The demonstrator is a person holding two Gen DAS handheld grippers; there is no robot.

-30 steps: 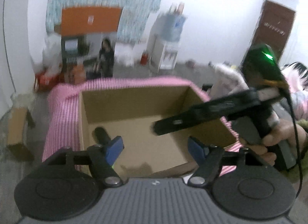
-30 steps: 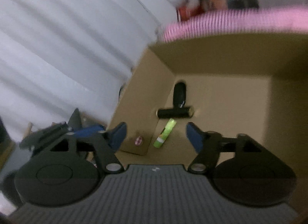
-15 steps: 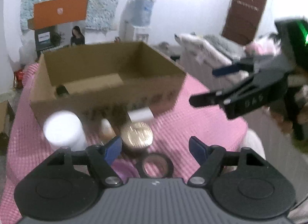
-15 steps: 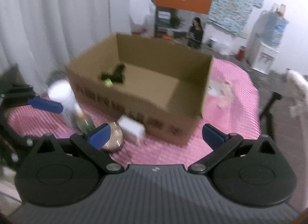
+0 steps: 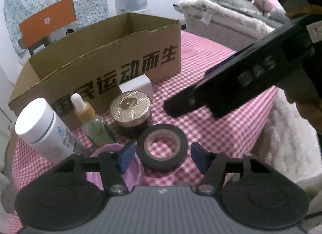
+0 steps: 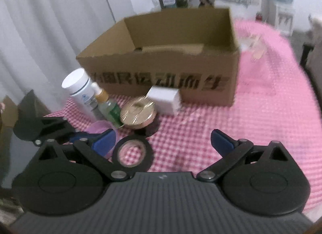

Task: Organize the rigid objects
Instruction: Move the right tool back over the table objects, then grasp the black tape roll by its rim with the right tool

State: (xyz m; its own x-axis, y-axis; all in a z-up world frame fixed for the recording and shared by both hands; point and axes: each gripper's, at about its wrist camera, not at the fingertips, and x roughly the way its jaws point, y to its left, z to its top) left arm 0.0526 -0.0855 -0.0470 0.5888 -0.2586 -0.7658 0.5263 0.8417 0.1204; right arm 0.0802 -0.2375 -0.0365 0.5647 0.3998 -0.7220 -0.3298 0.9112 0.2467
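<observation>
— Behind the box (image 5: 112,58) wall, could you see what lay inside?

— No. From the left wrist only the printed front and the far inner walls showed; the floor was hidden. The right wrist view was blurred, and one flap inside covered whatever was under it.

— What else was cut off?

— A pink lid (image 5: 112,165) sat half under the left claw's (image 5: 161,158) own finger. The white bottle (image 5: 43,129) hid part of the dropper bottle (image 5: 94,122), and the white block (image 5: 135,88) stood partly behind the gold jar (image 5: 130,111), against the box front. Some clear thing on the cloth (image 5: 221,117) past the box's right end was too smeared to name.

— And the left claw?

— Fingers well apart, holding nothing. The tape (image 5: 162,148) lay flat on the cloth just ahead of the gap, near the table's front edge, with neither pad touching it.

— The right claw (image 6: 163,143)?

— Spread wider, empty too. The tape sat just beside its left pad (image 6: 104,141); I couldn't tell whether they touched. From the left wrist, its dark finger crossed the frame above the cloth, to the right of the jar, clear of everything.

— So the items?

— All grouped at the box's front, toward its left corner, outside it.
</observation>
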